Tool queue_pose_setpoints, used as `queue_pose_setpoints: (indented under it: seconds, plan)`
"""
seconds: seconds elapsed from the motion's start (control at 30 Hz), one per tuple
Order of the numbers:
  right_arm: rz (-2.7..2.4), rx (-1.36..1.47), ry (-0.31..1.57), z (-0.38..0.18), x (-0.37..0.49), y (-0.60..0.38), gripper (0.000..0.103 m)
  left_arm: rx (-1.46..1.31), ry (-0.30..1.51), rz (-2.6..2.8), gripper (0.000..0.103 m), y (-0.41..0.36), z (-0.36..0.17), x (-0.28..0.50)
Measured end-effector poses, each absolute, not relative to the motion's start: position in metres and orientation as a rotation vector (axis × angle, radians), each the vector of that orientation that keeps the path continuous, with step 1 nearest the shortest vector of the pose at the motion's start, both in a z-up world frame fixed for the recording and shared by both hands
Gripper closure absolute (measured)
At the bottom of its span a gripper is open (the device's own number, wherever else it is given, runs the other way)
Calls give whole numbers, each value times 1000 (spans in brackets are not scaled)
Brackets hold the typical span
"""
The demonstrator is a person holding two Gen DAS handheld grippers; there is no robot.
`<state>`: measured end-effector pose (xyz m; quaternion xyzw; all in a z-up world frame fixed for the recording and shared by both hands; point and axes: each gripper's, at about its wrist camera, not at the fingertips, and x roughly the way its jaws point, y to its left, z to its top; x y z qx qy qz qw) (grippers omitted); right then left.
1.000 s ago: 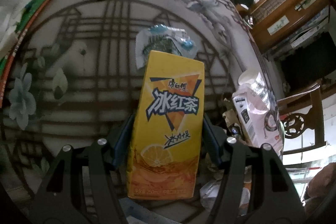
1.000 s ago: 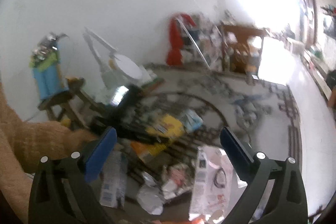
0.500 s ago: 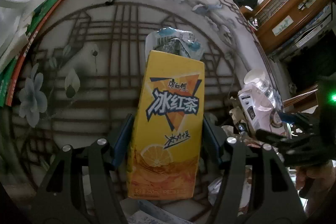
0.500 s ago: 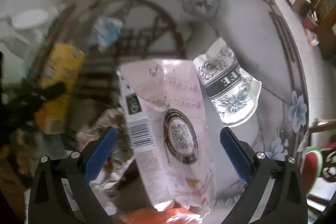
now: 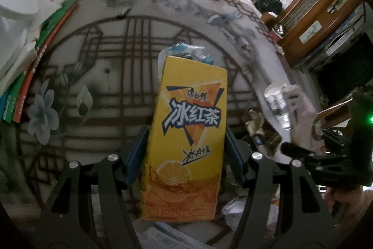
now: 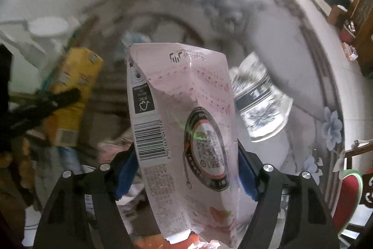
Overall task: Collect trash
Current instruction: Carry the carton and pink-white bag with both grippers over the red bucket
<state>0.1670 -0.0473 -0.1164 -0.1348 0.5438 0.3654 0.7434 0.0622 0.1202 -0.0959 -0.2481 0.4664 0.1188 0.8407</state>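
Observation:
A yellow iced-tea carton (image 5: 191,123) stands upright in my left gripper (image 5: 184,148), which is shut on its sides above the patterned table (image 5: 112,76). In the right wrist view a pink snack pouch (image 6: 181,97) with a barcode fills the gap of my right gripper (image 6: 186,172). Its jaws are closing and the blue pads (image 6: 124,169) touch the pouch's edges. The same carton (image 6: 74,90) shows at the left of that view. Behind the pouch a printed paper cup (image 6: 258,106) lies on its side.
A crumpled blue-and-white wrapper (image 5: 188,50) lies just behind the carton. Several scraps of trash (image 5: 261,132) are piled near the table's right edge. Stacked books (image 5: 35,57) and a white object (image 5: 16,6) sit at the left. A wooden cabinet (image 5: 321,15) stands beyond the table.
My right gripper swung down from facing the room onto the pink pouch, and its jaws narrowed from wide open onto the pouch's sides. The left gripper kept holding the carton almost still.

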Motion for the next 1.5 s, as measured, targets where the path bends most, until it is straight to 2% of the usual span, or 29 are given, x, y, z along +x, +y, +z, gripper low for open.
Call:
queue_pose_setpoints:
  seconds: [0.23,0.57,0.8,1.3,1.5]
  plan:
    - [797,-165,1037,-63,148,-83,31,-478,939,209,42,95,-67,59]
    - [755,10,915,-18,124,-146,30,-414,871,109,42,37,-29,58]
    - [715,80,849,6,109,-203,30,-374,873,11,42,-13,-23,71]
    - [412,153,911,-22,123,-340,30,-298,946,-246,42,-156,-40,139]
    - [277,186,976,-50,142,-407,30,-260,1002,-347,42,-224,-59,177]
